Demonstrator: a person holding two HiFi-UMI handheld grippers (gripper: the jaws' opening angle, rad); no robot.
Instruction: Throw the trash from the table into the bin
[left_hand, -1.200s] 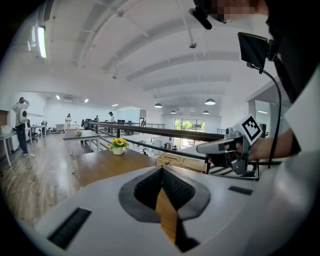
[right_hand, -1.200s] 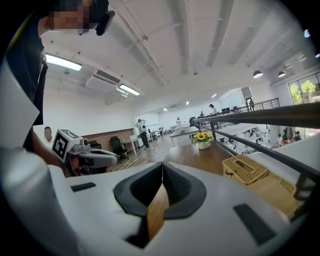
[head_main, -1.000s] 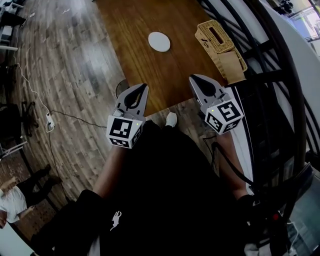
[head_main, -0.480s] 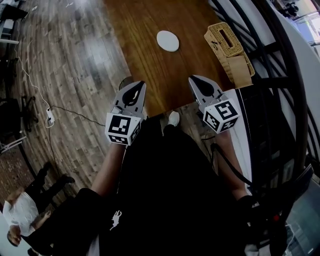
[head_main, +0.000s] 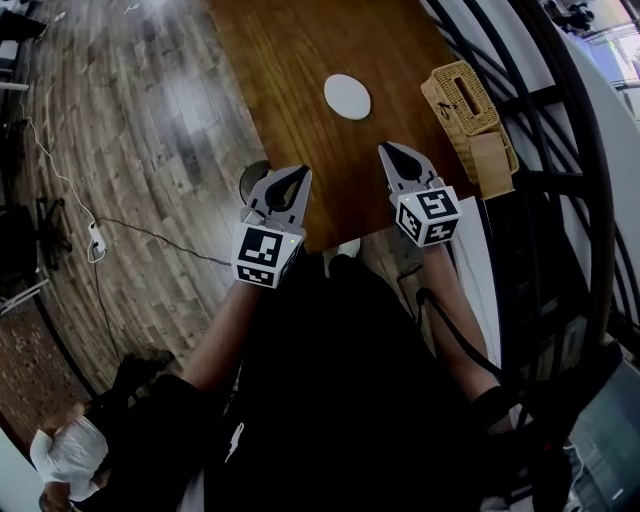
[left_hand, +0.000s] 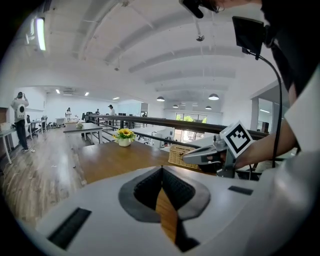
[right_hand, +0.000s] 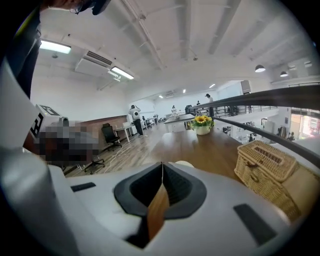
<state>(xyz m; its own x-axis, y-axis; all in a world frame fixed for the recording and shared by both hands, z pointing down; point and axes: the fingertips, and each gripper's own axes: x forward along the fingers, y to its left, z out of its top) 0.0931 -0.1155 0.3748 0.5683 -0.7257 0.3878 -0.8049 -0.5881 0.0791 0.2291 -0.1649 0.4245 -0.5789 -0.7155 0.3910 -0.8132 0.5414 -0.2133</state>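
A white round flat disc lies on the brown wooden table; its edge peeks over the jaws in the right gripper view. My left gripper hangs over the table's near left corner, jaws shut and empty. My right gripper is over the near right edge, also shut with nothing in it; the left gripper view shows it from the side. A dark round thing stands on the floor by the table's left side, partly hidden by the left gripper.
A wicker basket sits at the table's right edge, by a black railing. A sunflower pot stands at the far end. A cable and power strip lie on the wooden floor at left. A person is at lower left.
Both grippers have sunk and moved forward to the table's near edge, the left one also shifting right. Both stayed shut. The person at lower left has moved.
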